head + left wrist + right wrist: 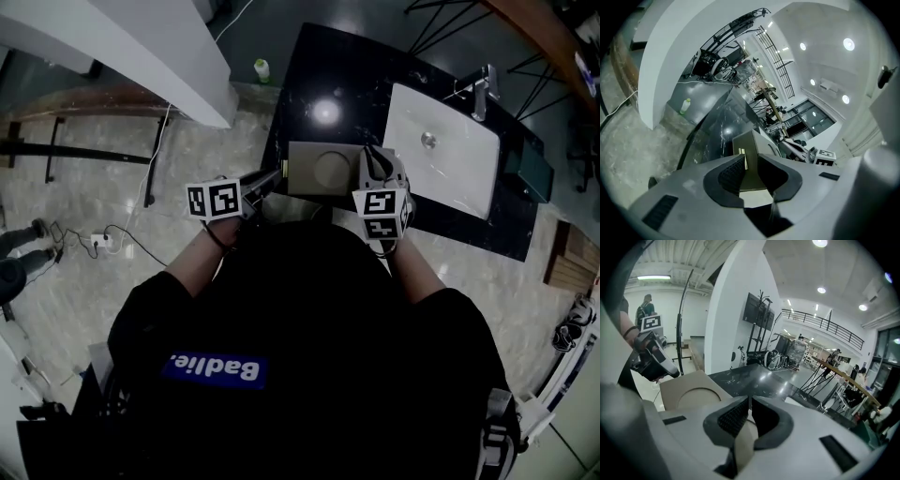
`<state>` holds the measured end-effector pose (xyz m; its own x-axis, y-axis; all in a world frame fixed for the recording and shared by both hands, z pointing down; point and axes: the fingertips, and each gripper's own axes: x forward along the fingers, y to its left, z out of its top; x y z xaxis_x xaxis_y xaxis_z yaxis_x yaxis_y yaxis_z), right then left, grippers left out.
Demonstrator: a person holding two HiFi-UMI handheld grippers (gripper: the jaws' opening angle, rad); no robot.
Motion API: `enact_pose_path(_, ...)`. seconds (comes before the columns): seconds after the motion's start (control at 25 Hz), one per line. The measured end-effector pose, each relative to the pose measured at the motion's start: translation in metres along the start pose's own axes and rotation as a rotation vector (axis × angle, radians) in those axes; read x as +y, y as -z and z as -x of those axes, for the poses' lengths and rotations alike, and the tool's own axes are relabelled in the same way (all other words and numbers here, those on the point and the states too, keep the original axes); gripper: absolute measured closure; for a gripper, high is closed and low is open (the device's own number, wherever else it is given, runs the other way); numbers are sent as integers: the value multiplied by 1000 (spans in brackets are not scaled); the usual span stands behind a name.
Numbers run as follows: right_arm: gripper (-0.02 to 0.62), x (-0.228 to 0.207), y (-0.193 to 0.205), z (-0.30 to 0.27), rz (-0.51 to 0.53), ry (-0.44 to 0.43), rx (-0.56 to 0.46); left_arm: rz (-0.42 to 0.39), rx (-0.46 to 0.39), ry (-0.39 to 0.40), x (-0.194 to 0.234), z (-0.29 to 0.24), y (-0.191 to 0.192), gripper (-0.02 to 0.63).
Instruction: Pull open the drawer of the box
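Note:
A tan box with a round recess in its top stands at the near edge of the black marble counter. My left gripper reaches in from the box's left end. In the left gripper view the left gripper grips the olive drawer end, beside a small brass tab. My right gripper sits at the box's right side. In the right gripper view the right gripper is pinched on a thin tan edge of the box. I cannot tell how far out the drawer stands.
A white sink basin with a faucet lies in the counter right of the box. A small green bottle stands on the floor by a white pillar. Cables trail over the floor at left.

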<state>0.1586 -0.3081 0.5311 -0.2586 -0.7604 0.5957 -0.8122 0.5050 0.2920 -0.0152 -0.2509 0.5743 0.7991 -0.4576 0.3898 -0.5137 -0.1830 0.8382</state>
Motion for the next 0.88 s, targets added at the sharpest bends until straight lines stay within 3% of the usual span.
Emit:
enact_pose_path(0.36,593,5,10,-10,51,43,61,53,43,21,14,-9,14,546)
enact_pose_path(0.6,593,-2,10,-14,56,44,72,160,58,120,17,-13,11,546)
enact_pose_path(0.88,594,3,10,-21,95,55,71,177,163,183,18,-22,15,546)
